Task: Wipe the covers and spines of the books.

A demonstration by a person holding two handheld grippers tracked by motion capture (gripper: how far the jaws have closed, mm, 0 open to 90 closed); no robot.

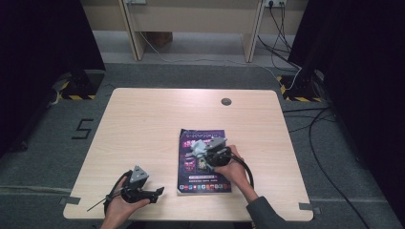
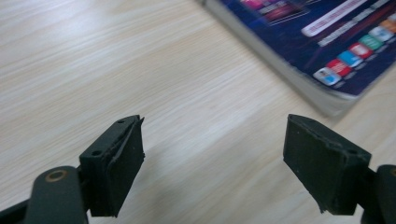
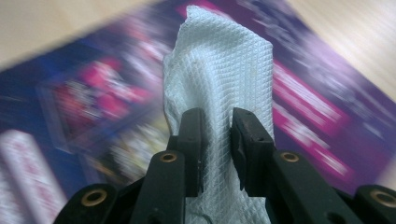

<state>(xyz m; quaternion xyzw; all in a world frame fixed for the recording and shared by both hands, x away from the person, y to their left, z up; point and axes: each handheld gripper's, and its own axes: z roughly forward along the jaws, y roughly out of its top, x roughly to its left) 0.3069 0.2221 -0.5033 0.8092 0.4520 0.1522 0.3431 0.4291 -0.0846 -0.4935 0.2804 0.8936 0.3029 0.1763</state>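
Right gripper (image 3: 215,122) is clamped on a white cloth (image 3: 219,60), held against the magazine (image 1: 203,162) beneath it; wiping is judged underway. Left gripper (image 2: 212,154), jaws wide and empty, is parked beside the magazine's corner.

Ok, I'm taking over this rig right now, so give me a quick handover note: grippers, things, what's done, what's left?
Right gripper: shut on the white cloth, held over the magazine.
Left gripper: open, nothing between the jaws, above bare table just left of the magazine's near corner.
Magazine lies flat near the front edge.
Done: cloth gripped and on the cover.
Left: probably wiping the cover; how much is wiped can't be told.
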